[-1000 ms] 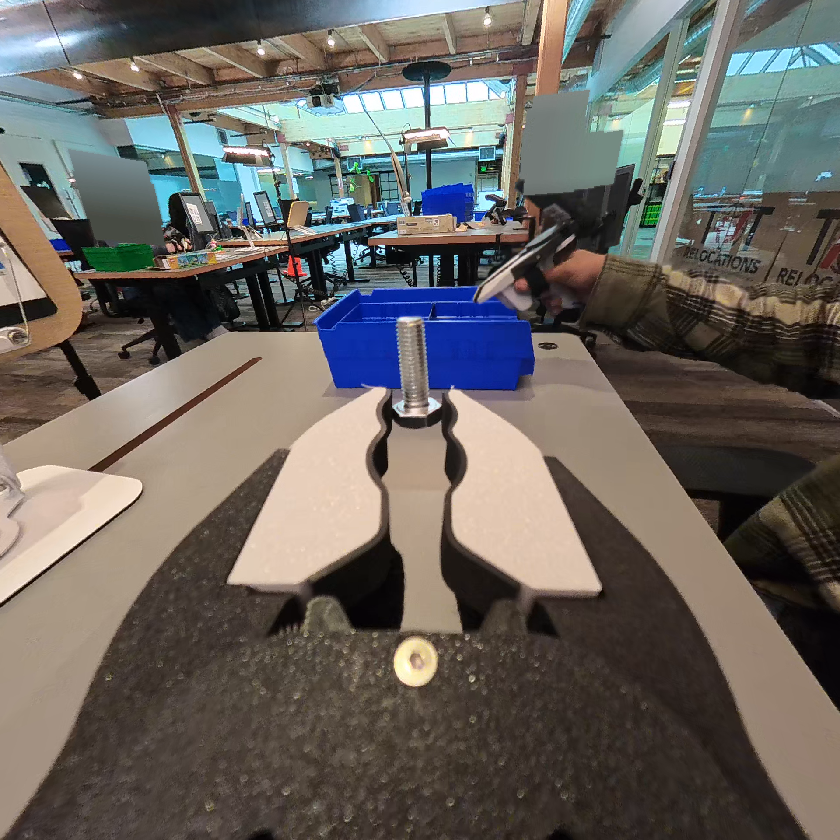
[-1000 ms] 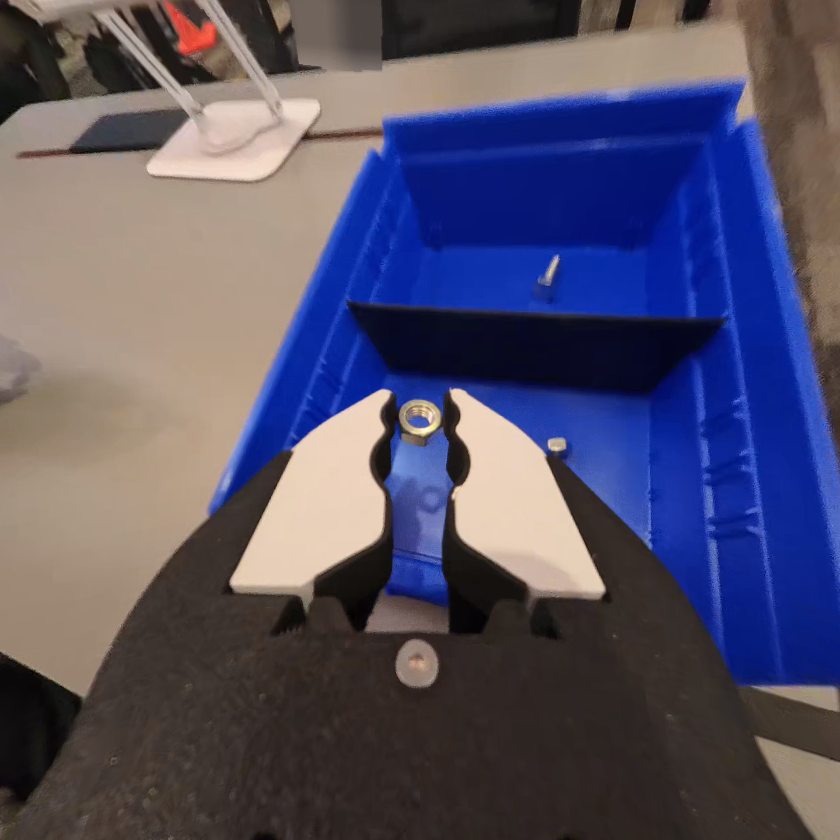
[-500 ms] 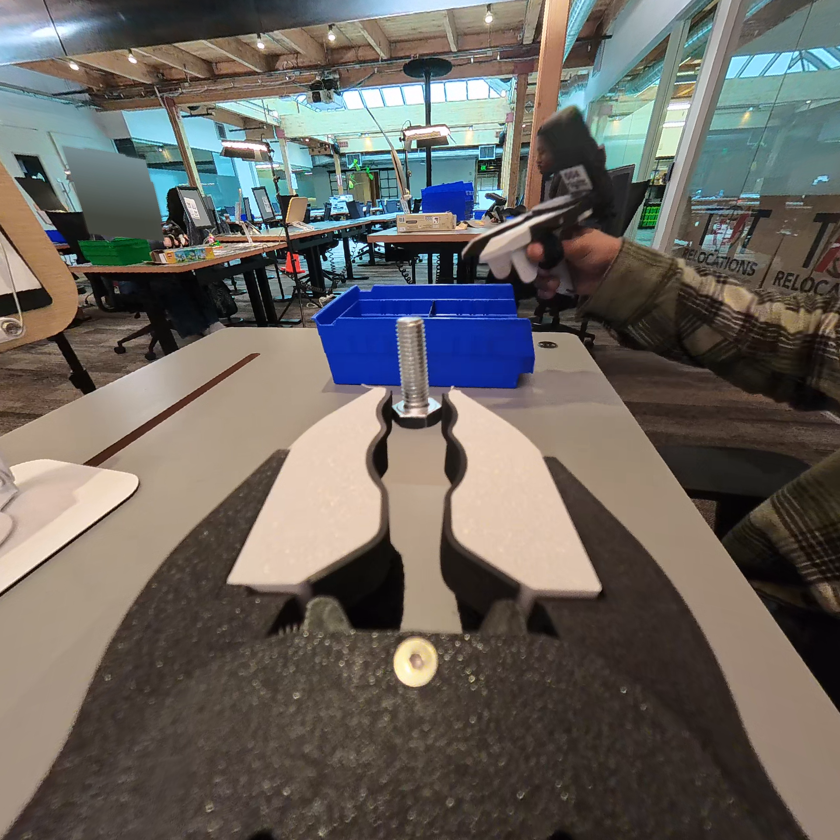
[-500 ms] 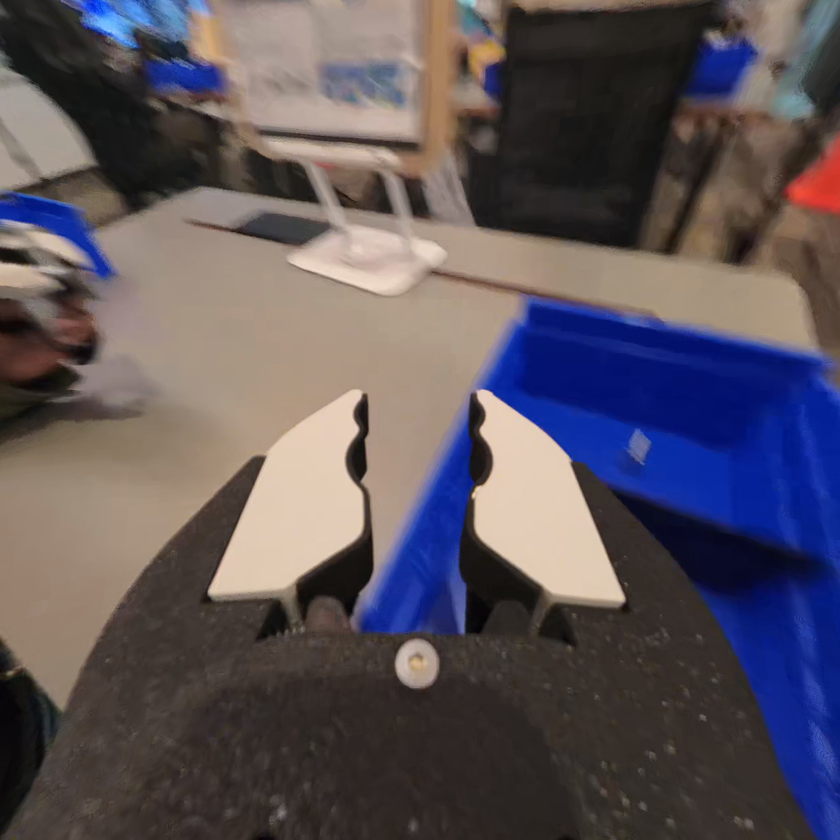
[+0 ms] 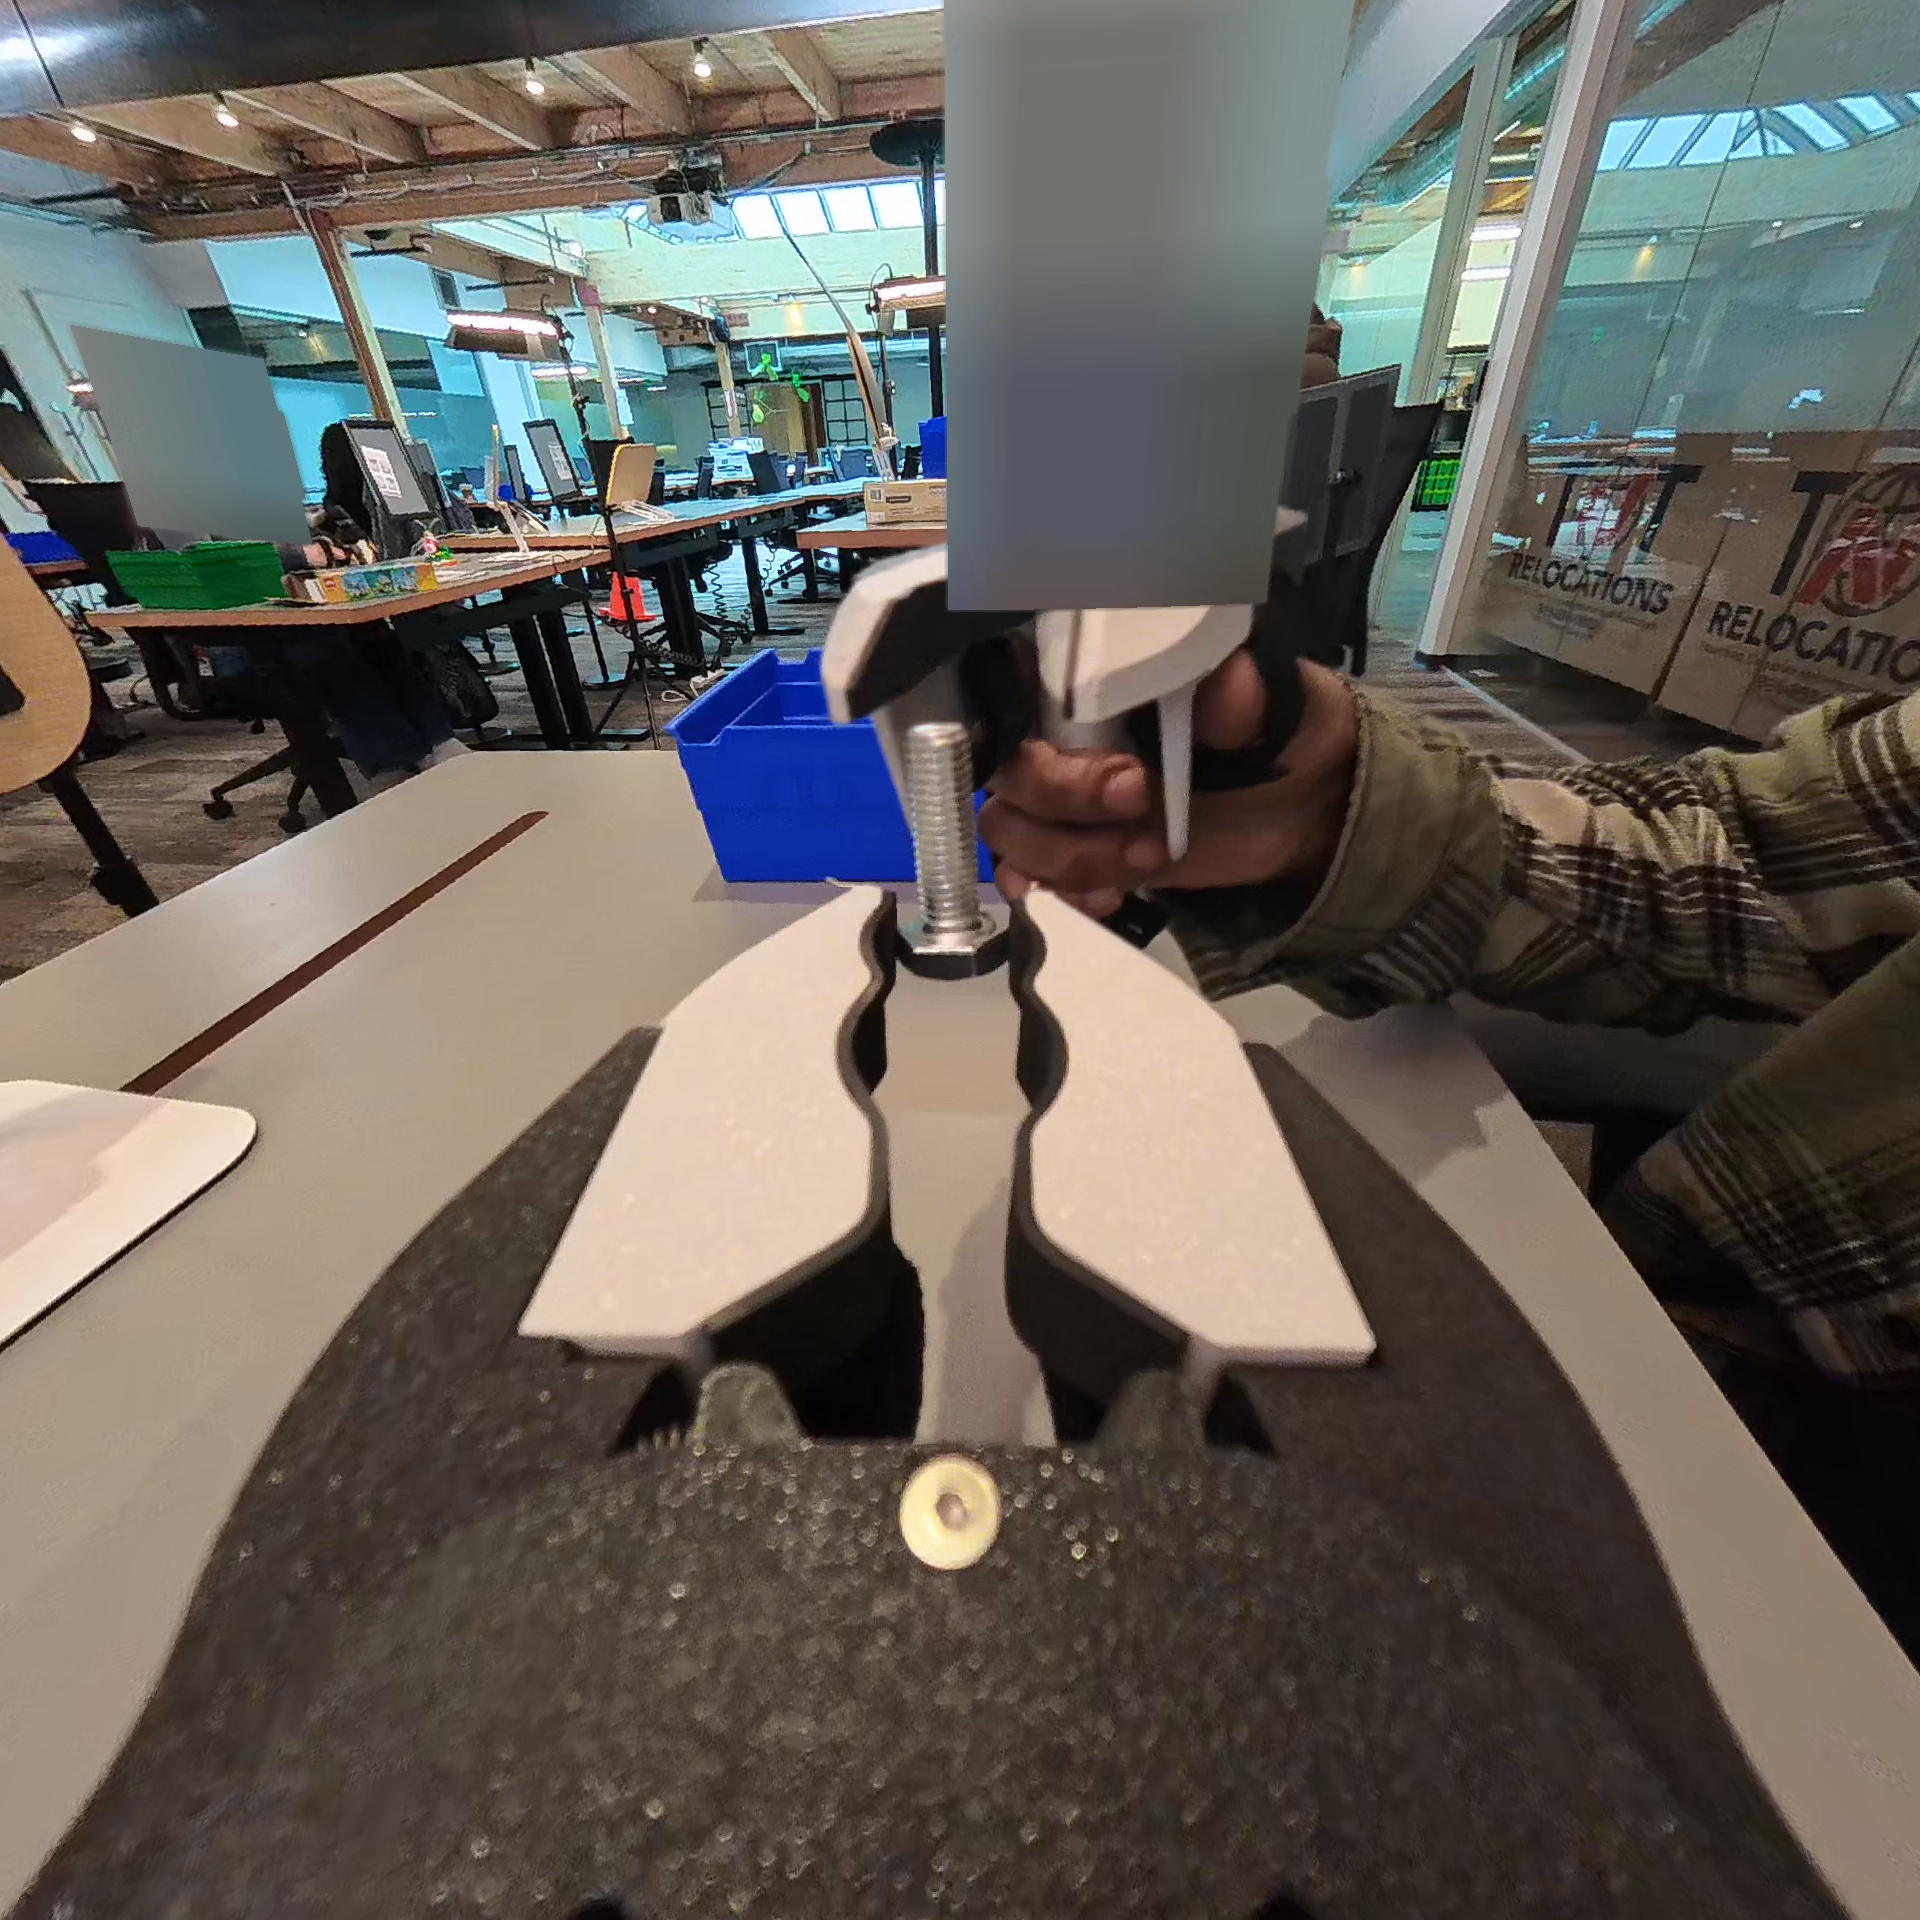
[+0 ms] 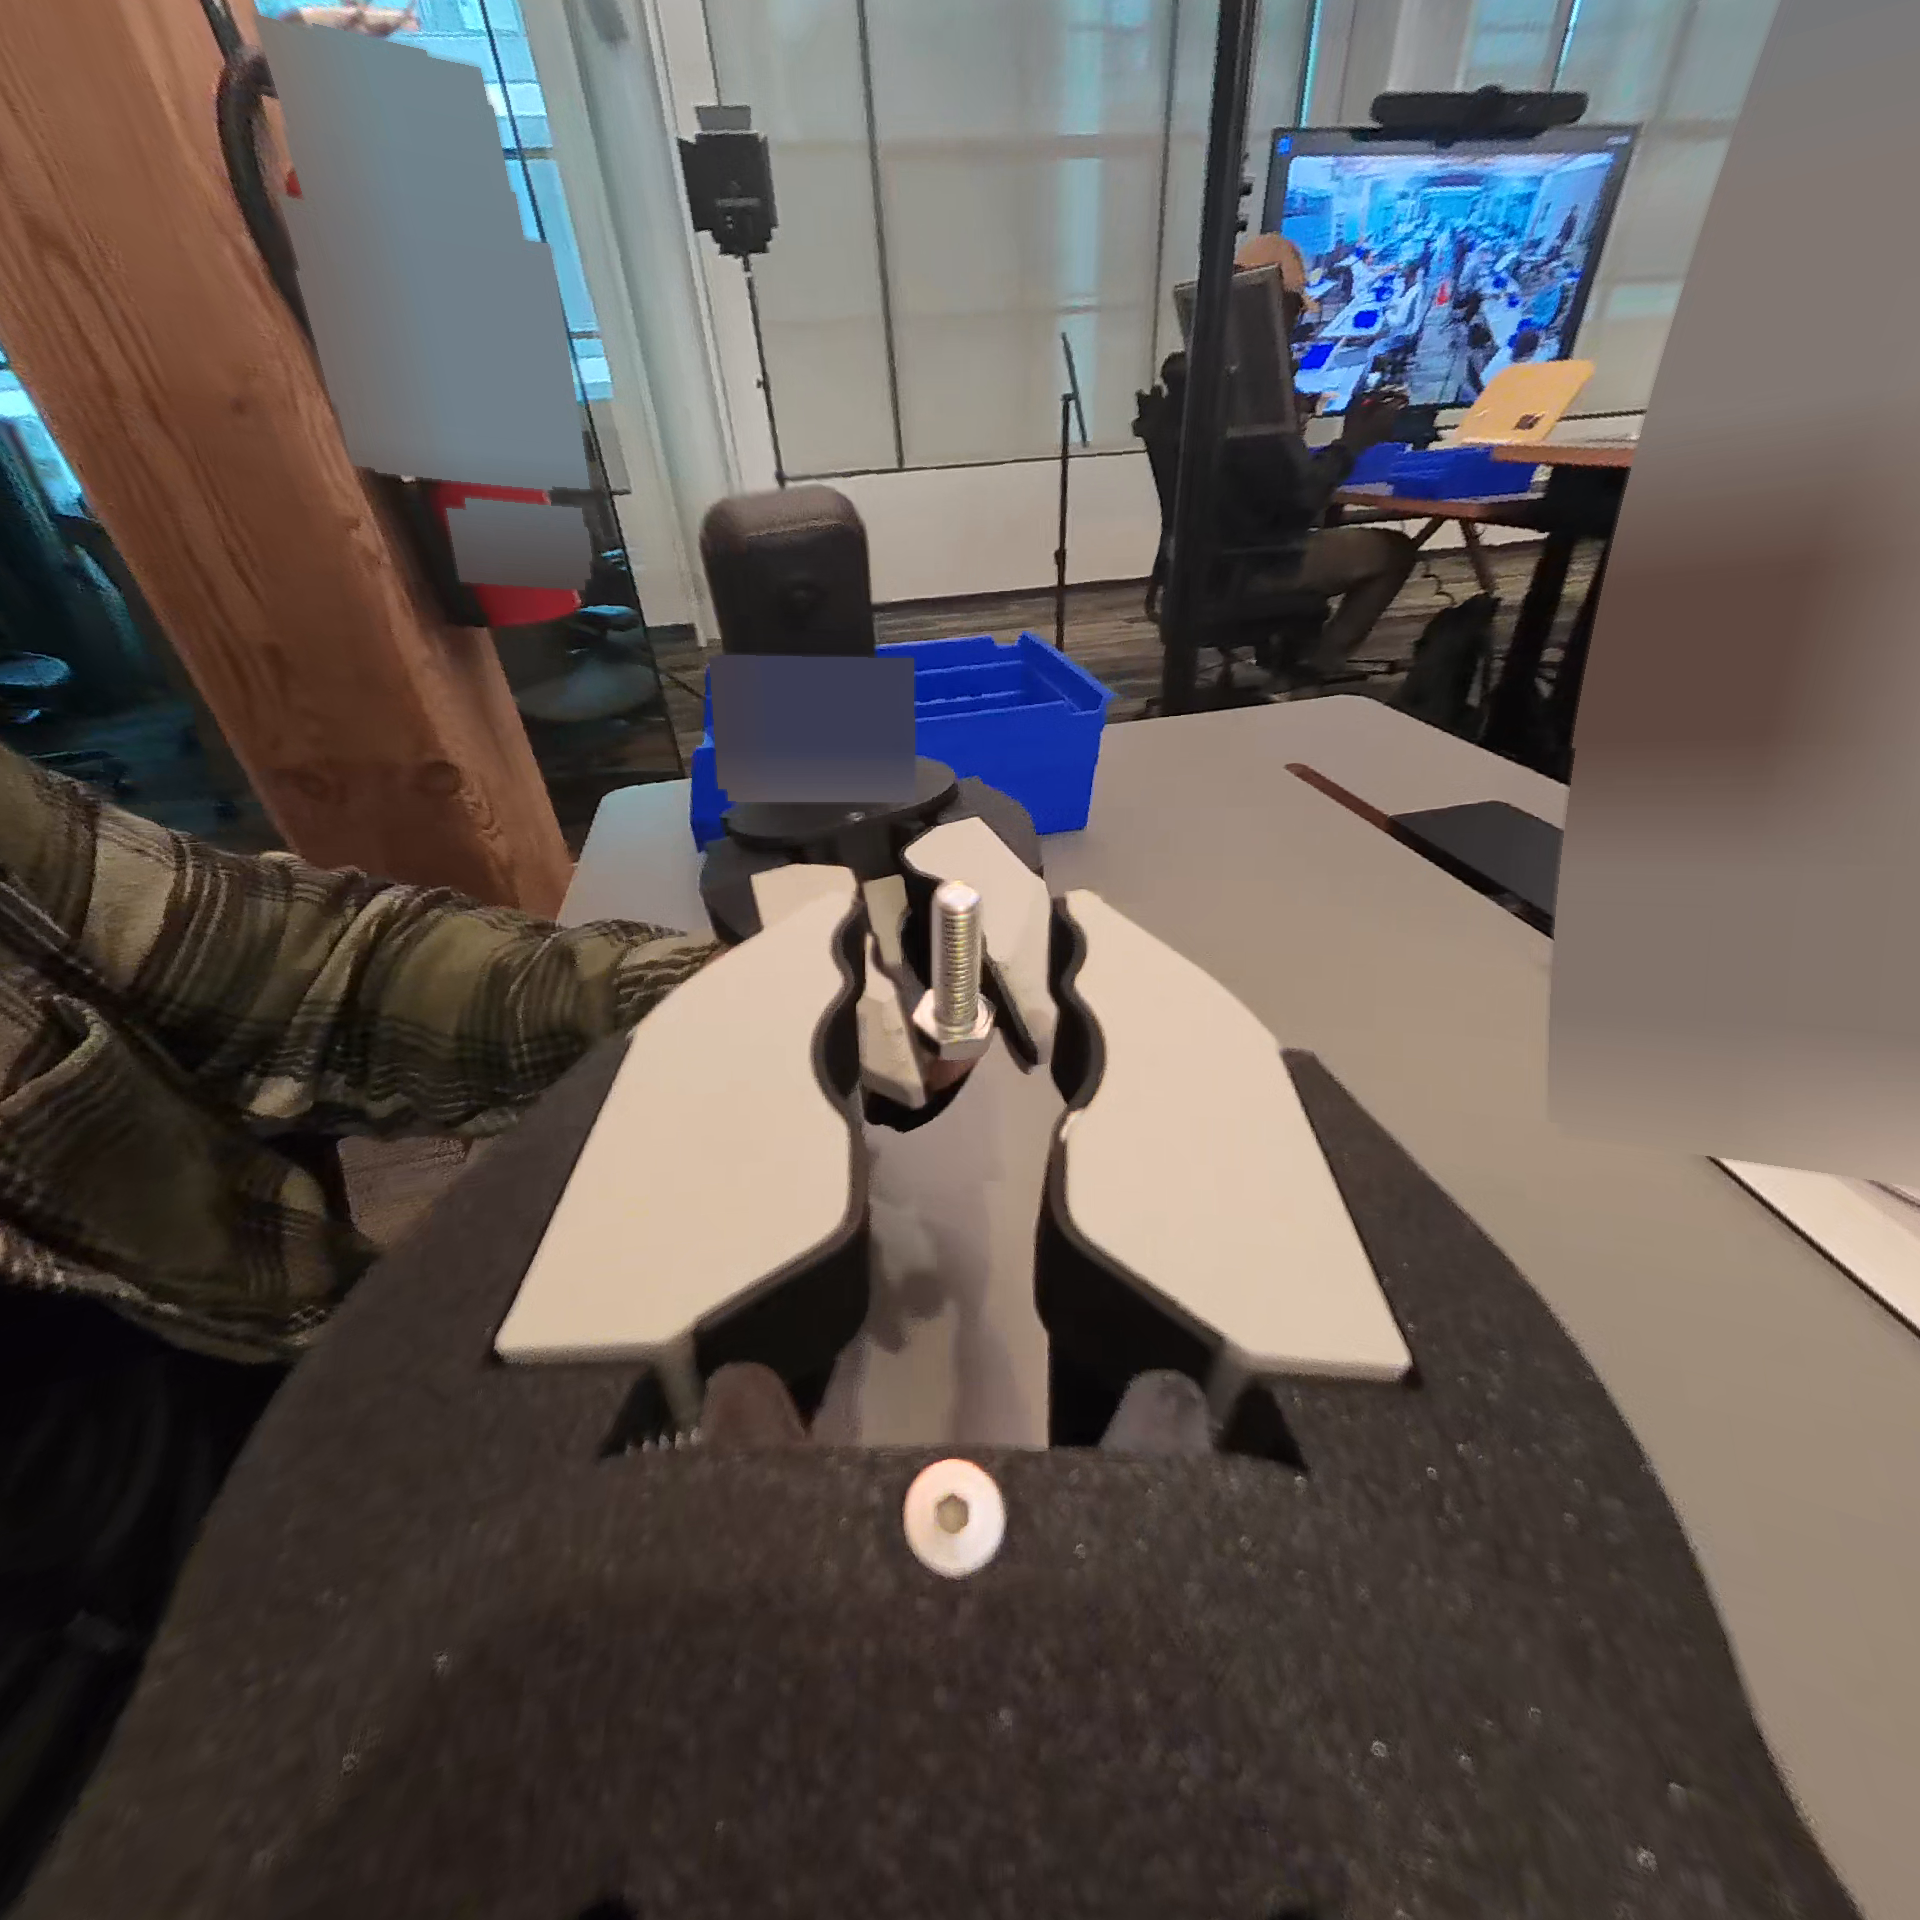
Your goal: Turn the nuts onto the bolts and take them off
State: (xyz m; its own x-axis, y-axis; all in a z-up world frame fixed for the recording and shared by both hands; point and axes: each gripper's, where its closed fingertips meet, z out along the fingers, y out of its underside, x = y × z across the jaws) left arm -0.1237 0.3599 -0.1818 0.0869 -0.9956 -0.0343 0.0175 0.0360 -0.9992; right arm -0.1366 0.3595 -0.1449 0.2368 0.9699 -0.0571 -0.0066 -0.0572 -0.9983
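Observation:
A silver bolt (image 5: 940, 821) stands upright on the grey table (image 5: 416, 987), threads up. My left gripper (image 5: 951, 951) is shut on its hex head at table level. My right gripper (image 5: 977, 675) hangs over the bolt's top end, held by a hand in a plaid sleeve (image 5: 1558, 862). In the right wrist view the right gripper (image 6: 951, 914) is open, its fingers (image 6: 727, 1122) on either side of the bolt (image 6: 956, 966) without touching it. No nut shows between them. A left gripper finger (image 6: 888, 1039) shows beyond the bolt.
A blue divided bin (image 5: 779, 800) stands just behind the bolt, also in the right wrist view (image 6: 1018, 738). A white stand base (image 5: 94, 1174) lies at the left. A dark flat pad (image 6: 1475, 842) lies on the table. A wooden post (image 6: 208, 468) rises beside the table. The grippers are tip to tip, or close to it.
My right gripper held a nut in the blue bin, then opened with no nut in it and swung over to the bolt's top. My left gripper stayed shut on the bolt.

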